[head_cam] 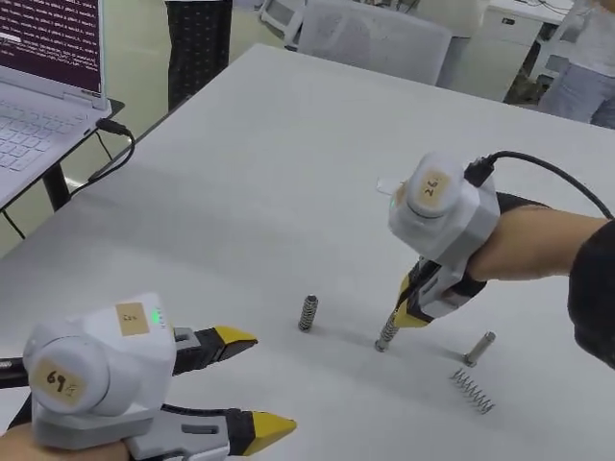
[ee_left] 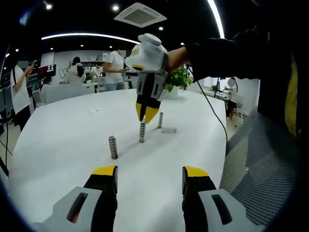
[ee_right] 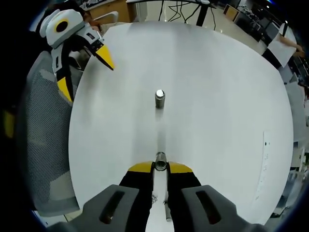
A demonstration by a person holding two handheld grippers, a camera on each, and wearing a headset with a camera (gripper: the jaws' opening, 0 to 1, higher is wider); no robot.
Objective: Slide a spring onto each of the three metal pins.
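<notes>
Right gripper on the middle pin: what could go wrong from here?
1. The right gripper is clamped on the spring at the middle pin. The pin seems to stand free on the table, so a sideways push might topple it.
2. The bare pin and loose spring lie close beside that gripper; pulling away carelessly could knock them.
3. The left gripper is open and apart from the pins, steadying nothing.

Bright overhead light, soft shadows
</notes>
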